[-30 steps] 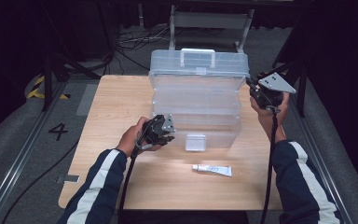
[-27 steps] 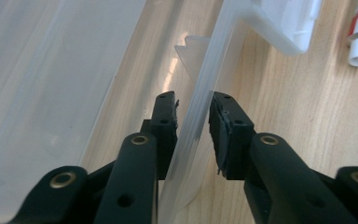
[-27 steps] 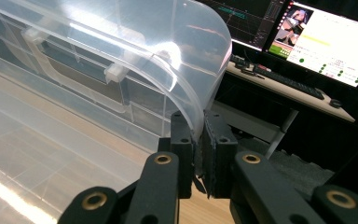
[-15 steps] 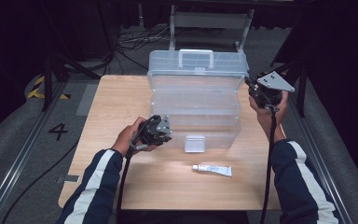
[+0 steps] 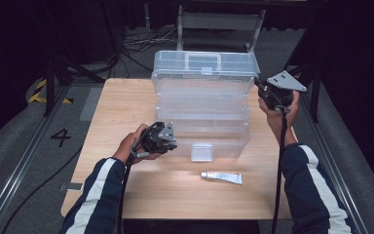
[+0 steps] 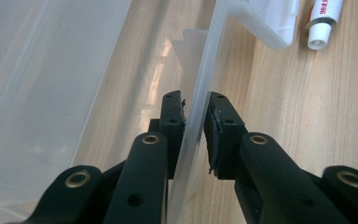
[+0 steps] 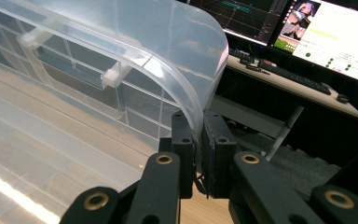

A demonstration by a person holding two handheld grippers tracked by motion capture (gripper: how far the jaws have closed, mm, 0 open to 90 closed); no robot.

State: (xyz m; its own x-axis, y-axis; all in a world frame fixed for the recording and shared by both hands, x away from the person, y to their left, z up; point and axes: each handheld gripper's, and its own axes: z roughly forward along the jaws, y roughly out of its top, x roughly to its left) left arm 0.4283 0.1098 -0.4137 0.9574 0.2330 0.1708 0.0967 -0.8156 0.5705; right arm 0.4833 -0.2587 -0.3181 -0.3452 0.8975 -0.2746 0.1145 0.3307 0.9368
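A clear plastic toolbox [image 5: 202, 114] stands open in the middle of the wooden table, its tiered trays spread out and its lid [image 5: 204, 66] raised at the back. My left gripper [image 5: 168, 139] is shut on the front wall [image 6: 214, 46] of the bottom tier, one jaw inside and one outside, as the left gripper view [image 6: 196, 105] shows. My right gripper [image 5: 262, 87] is shut on the curved right rim of the lid [image 7: 135, 42]; its jaws pinch that rim [image 7: 198, 123]. A white tube [image 5: 222, 177] lies on the table in front of the box.
The box's white front latch [image 5: 201, 152] hangs at the bottom tier's front, close to the tube [image 6: 324, 18]. Bare table lies left of and in front of the box. A desk with monitors [image 7: 307, 28] stands beyond the table. A metal frame [image 5: 219, 19] is behind the box.
The lid and my right gripper have edged slightly to the left. The left gripper stays in place on the front wall.
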